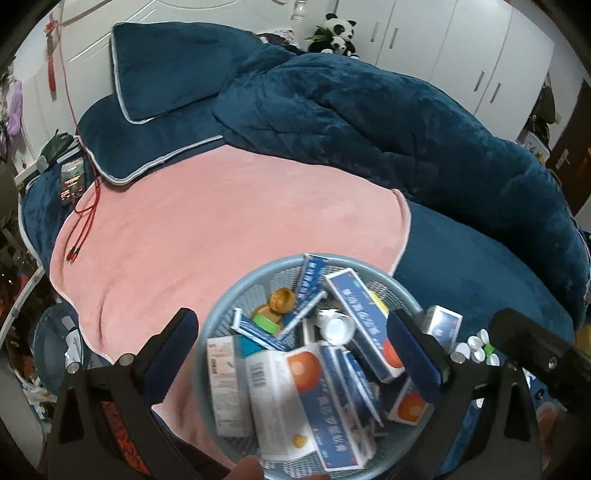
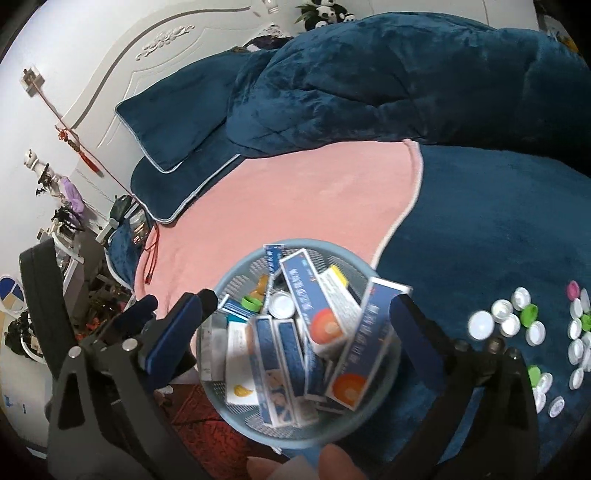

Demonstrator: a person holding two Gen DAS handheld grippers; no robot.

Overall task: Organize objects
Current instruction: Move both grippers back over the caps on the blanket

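A round blue mesh basket [image 1: 218, 314] full of medicine boxes [image 1: 364, 325] was seen from above in both views, held over the bed [image 1: 480, 266] where a pink blanket [image 1: 221, 221] met the dark blue cover; fingertips [image 2: 332, 461] showed at its near rim in each view. In the left wrist view the left claw [image 1: 291, 339] was spread wide, its blue-padded fingers either side of the basket and gripping nothing, and a phone [image 1: 72, 181] with a red cable [image 1: 85, 218] was shown at the bed's edge, with a second basket [image 1: 48, 332] on the floor below. An orange-brown cap [image 1: 281, 300] and a green cap [image 1: 266, 322] lay among the boxes. Only the right wrist view showed the full scatter of loose bottle caps [image 2: 517, 317], white, silver, green and one pink, lying on the blue cover beside the basket; just a few of them appeared at the left view's edge. There the right claw [image 2: 295, 325] was likewise wide open around the basket and held nothing, with the other claw visible just to its left. The boxes were blue and white with orange discs and barcodes; their printed characters were too blurred to be read. Toy pandas [image 1: 336, 35] sat at the head of the bed.
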